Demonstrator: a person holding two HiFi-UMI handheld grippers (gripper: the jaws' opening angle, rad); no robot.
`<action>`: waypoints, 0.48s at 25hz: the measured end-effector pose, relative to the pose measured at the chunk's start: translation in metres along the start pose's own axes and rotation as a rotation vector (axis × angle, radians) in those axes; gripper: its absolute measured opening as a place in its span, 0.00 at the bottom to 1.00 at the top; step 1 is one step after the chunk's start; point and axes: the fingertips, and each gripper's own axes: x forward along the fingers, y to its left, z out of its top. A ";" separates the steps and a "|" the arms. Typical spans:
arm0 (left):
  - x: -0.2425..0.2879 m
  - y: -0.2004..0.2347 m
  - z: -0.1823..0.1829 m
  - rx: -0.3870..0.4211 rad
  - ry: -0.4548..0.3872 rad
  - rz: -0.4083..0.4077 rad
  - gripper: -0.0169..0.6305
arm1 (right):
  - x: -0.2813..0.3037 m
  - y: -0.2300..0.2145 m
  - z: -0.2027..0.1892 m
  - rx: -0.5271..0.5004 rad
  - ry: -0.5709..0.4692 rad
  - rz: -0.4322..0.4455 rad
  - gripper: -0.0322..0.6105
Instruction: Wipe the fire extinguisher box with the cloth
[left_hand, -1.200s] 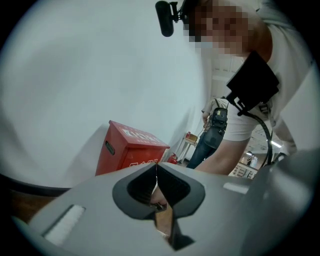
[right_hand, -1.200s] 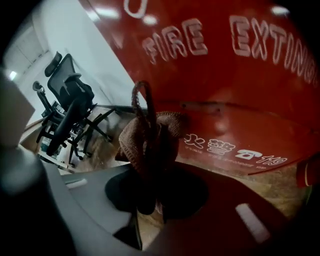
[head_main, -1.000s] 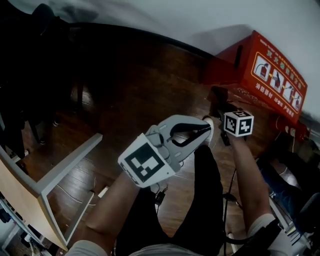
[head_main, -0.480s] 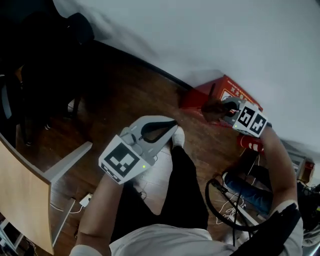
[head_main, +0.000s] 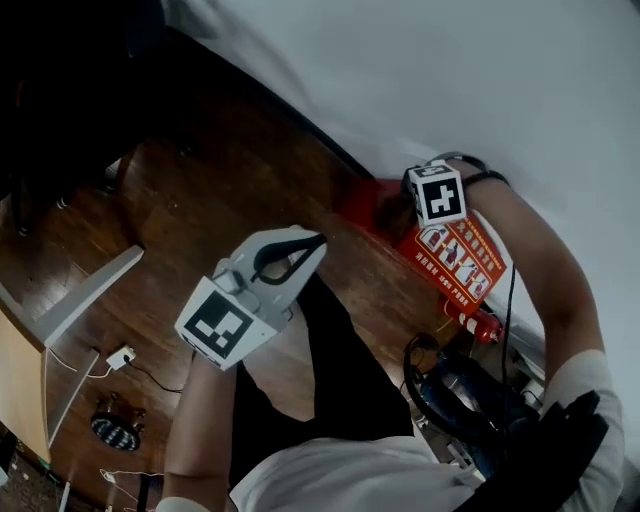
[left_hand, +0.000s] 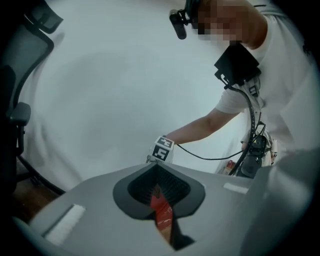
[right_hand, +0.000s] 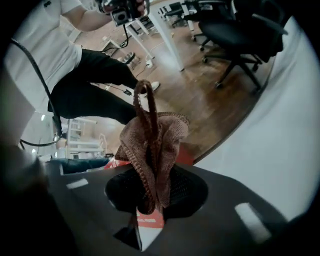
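Status: my left gripper idle, my right gripper carrying the cloth at the box.
My left gripper (head_main: 312, 243) hangs over the wooden floor (head_main: 200, 190) with its jaws brought together on nothing; its own view shows only a red sliver of the box through the slit between them. To its right, the red fire extinguisher box (head_main: 460, 258) stands on the floor against the white wall. My right gripper (right_hand: 150, 197) is over the box's far end, jaws clamped on a bunched brown knitted cloth (right_hand: 155, 140) that sticks out past the tips. I cannot tell whether the cloth touches the box. I judge the pickup complete and the wipe itself barely begun or not begun: every box face remains to be covered.
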 end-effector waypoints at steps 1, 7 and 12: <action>0.008 -0.001 -0.003 -0.009 0.005 0.004 0.03 | 0.012 0.000 -0.001 -0.030 0.016 0.040 0.18; 0.030 0.011 -0.017 -0.039 0.006 0.015 0.03 | 0.073 0.002 -0.008 -0.091 0.142 0.230 0.18; 0.036 0.026 -0.035 -0.059 0.013 0.036 0.03 | 0.124 -0.021 -0.001 -0.102 0.161 0.270 0.18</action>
